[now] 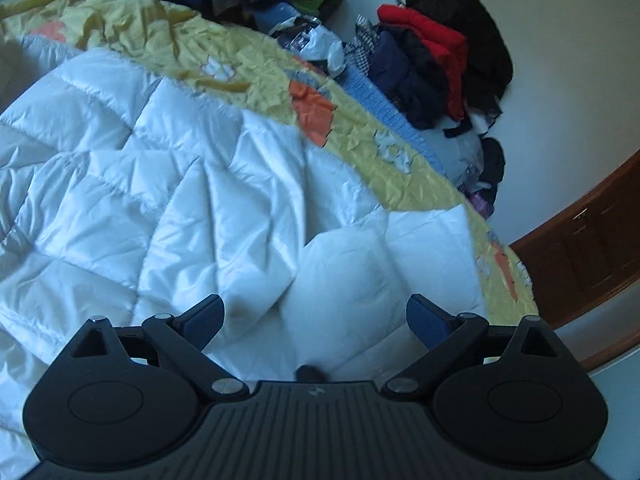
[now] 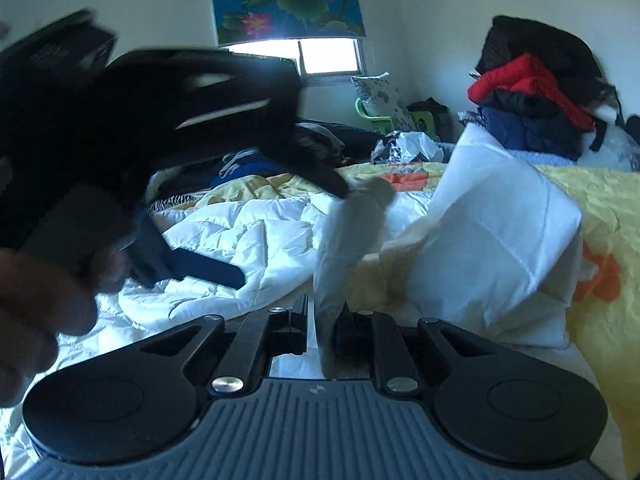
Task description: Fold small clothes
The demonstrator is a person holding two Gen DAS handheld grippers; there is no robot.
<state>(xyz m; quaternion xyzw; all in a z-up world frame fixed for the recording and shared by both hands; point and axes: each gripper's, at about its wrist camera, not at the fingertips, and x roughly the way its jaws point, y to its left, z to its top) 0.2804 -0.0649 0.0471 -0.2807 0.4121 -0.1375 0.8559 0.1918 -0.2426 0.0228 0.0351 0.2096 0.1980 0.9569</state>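
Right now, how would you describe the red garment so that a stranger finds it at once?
Look past the far edge of the yellow bedspread to the clothes heap against the white wall. The red garment lies near its top, between a black piece and a navy one; it is the only bright red thing there.

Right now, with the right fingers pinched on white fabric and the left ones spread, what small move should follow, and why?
Probably bring the left gripper down to pinch the white quilted garment just ahead of it. Its fingers are spread with nothing between them, while the right gripper is already shut on a raised edge of the same white fabric. A second hold would let the piece be lifted and folded.
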